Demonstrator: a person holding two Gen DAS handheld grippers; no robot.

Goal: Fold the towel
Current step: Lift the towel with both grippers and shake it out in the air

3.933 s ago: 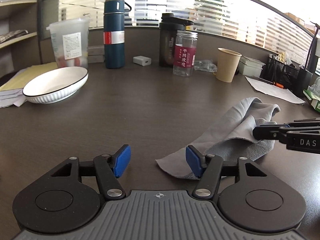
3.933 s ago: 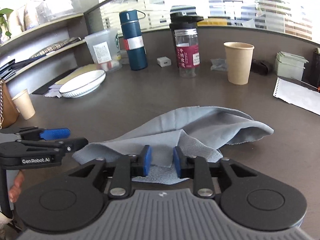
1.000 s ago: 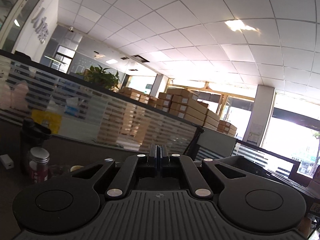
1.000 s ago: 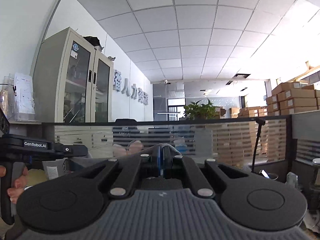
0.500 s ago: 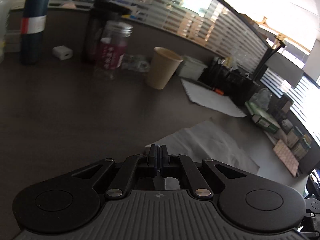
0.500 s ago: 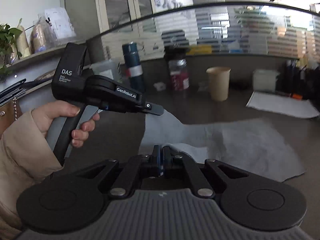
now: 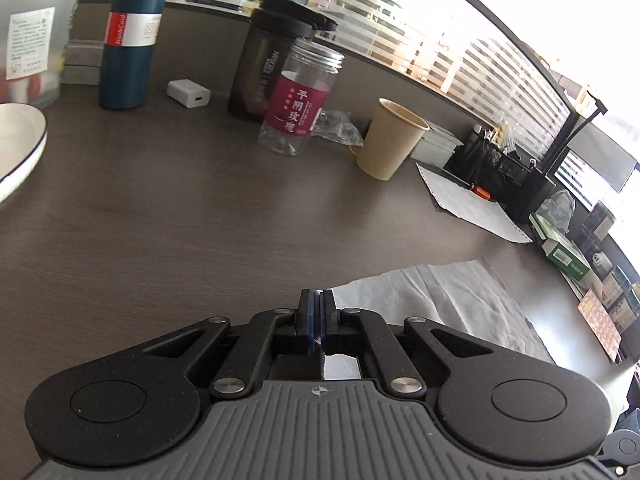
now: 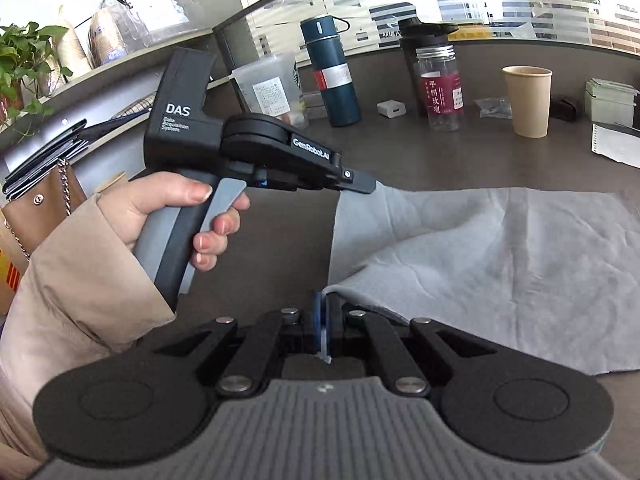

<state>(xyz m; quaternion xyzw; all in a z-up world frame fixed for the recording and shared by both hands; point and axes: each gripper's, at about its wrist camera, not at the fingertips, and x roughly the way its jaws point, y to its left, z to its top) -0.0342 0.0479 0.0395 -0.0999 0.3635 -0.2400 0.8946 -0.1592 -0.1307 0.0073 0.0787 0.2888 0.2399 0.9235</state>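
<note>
The grey towel (image 8: pixel 500 256) lies spread on the dark desk, its left edge lifted. My left gripper (image 7: pixel 316 314) is shut on one towel corner; the towel (image 7: pixel 436 300) runs off to its right. In the right wrist view the left gripper (image 8: pixel 358 184) holds that corner above the desk. My right gripper (image 8: pixel 325 320) is shut on the near corner of the same edge, with cloth pinched between the blue pads.
At the back of the desk (image 7: pixel 180 216) stand a blue flask (image 7: pixel 130 36), a dark shaker (image 7: pixel 272 56), a clear jar (image 7: pixel 300 100), a paper cup (image 7: pixel 390 138) and a white charger (image 7: pixel 188 94). A white bowl (image 7: pixel 16 148) is at left, paper (image 7: pixel 472 204) and organizers at right.
Both grippers shut on towel corners, swung up toward the ceiling, then came down. The towel went from crumpled to spread out; it now lies flatter, and the left gripper is lower.
</note>
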